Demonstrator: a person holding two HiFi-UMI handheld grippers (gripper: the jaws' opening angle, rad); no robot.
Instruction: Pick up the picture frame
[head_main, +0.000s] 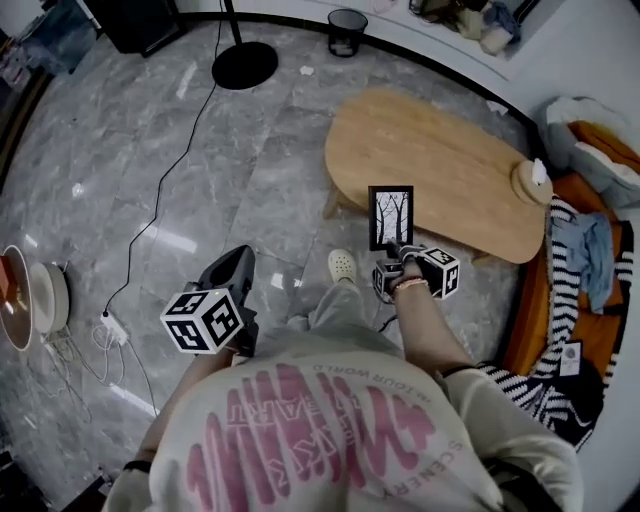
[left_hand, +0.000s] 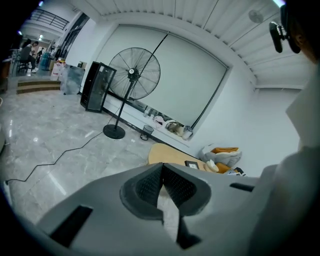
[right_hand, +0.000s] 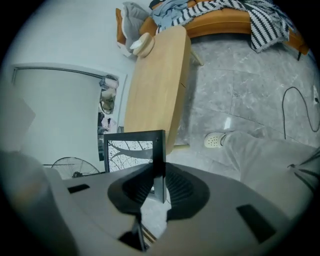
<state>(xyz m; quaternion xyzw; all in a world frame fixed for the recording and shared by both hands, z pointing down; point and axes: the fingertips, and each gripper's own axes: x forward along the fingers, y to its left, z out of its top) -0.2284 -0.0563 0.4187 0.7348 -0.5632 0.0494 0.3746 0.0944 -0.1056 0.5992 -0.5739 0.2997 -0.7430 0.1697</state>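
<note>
The picture frame is black with a bare-tree print. It is upright in the air in front of the oval wooden table. My right gripper is shut on its lower edge. In the right gripper view the frame stands between the pads, and the right gripper pinches its side rail. My left gripper hangs over the marble floor to the left of the person's leg, apart from the frame. In its own view the left gripper is shut with nothing held.
A round pale object sits on the table's right end. An orange sofa with striped cloth lies to the right. A fan base, a bin and a cable to a power strip are on the floor.
</note>
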